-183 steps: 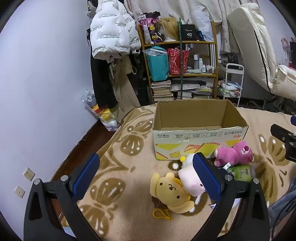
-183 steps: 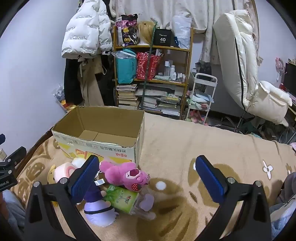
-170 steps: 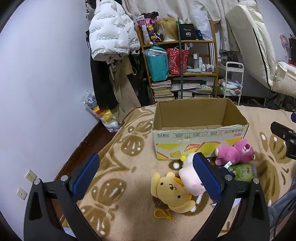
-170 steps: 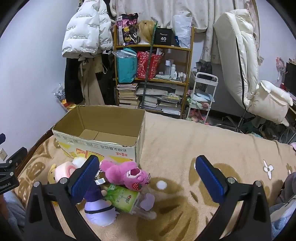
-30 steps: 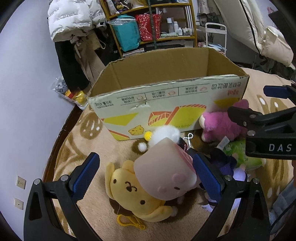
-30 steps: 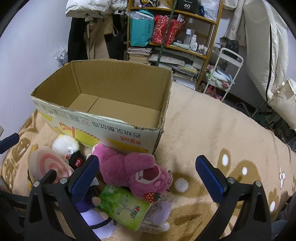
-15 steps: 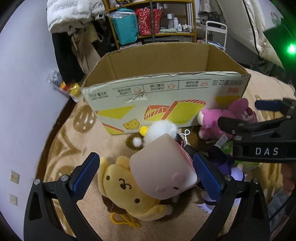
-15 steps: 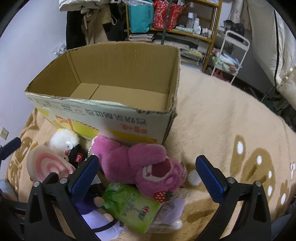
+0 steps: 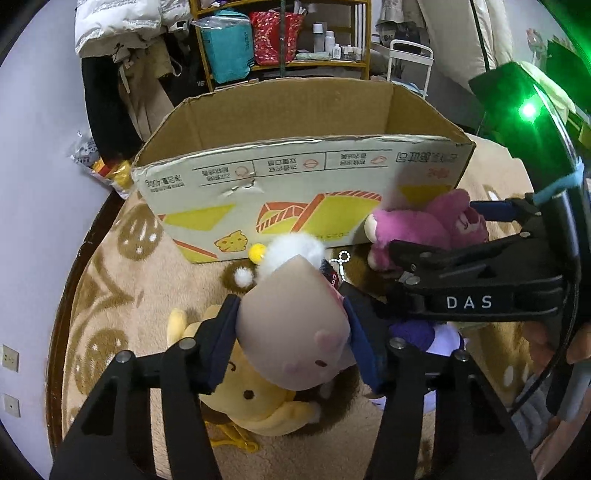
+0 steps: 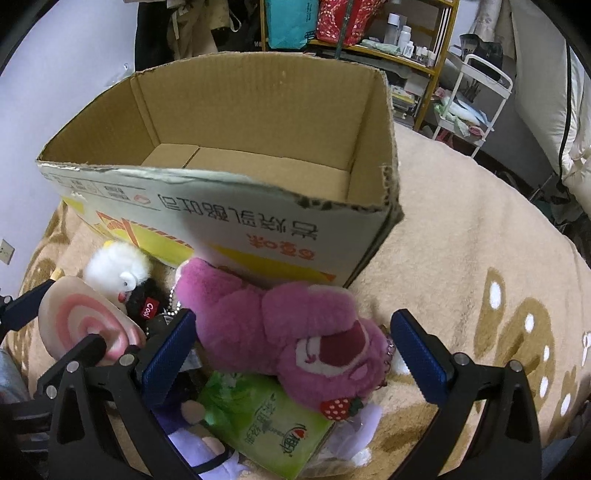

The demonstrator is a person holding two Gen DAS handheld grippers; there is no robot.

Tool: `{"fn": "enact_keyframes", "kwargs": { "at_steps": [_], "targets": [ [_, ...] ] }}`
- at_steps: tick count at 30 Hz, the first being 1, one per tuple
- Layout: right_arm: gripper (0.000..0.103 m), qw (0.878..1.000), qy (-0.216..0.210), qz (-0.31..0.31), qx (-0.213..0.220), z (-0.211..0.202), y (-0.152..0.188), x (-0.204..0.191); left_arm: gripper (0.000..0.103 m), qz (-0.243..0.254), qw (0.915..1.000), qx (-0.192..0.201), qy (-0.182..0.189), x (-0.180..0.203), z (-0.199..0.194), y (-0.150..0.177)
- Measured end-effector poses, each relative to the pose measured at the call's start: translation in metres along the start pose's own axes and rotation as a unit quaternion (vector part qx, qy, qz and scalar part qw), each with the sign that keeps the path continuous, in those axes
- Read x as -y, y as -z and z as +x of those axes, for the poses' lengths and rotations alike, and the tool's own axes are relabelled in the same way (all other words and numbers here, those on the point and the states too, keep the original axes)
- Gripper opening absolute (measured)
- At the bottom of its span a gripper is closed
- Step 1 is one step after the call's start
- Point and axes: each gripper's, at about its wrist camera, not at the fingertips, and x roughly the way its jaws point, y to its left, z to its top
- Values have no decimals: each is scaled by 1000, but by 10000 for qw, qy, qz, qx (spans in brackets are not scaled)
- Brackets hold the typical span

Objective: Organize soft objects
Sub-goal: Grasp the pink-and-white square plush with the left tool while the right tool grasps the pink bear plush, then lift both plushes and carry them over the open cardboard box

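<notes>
My left gripper (image 9: 291, 339) is shut on a pink swirl-roll plush (image 9: 291, 328), which also shows in the right wrist view (image 10: 85, 321). A yellow dog plush (image 9: 251, 398) lies under it. My right gripper (image 10: 291, 354) is open, its fingers on either side of a magenta bear plush (image 10: 295, 332), also in the left wrist view (image 9: 424, 229). An open, empty cardboard box (image 9: 303, 173) stands just behind the toys (image 10: 207, 221). A white-and-black fluffy plush (image 10: 122, 273) lies by the box.
A green packet (image 10: 266, 424) and a purple plush (image 10: 207, 454) lie under the bear. The toys rest on a beige patterned blanket (image 10: 480, 258). Shelves (image 9: 280, 40), hanging coats (image 9: 122, 29) and a white cart (image 10: 476, 96) stand behind.
My left gripper has closed on the pink swirl-roll plush. My right gripper has moved down and forward around the magenta bear, still open.
</notes>
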Motion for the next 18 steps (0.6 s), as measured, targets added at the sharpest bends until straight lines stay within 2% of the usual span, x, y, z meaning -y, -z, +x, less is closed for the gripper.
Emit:
{"fn": "enact_keyframes", "kwargs": {
  "at_steps": [2, 3, 7, 18],
  "targets": [
    [103, 10000, -38, -33, -6, 1, -1, 0, 54, -101, 9999, 3, 31, -3, -1, -1],
    [95, 10000, -36, -86, 4, 1, -1, -1, 53, -138, 9999, 3, 46, -4, -1, -1],
    [90, 9997, -7, -207, -88, 0, 0, -4, 52, -217, 9997, 26, 53, -7, -3, -2],
    [89, 9993, -58, -249, 290, -32, 4, -5, 52, -292, 9990, 319, -124, -9, -20, -3]
  ]
}}
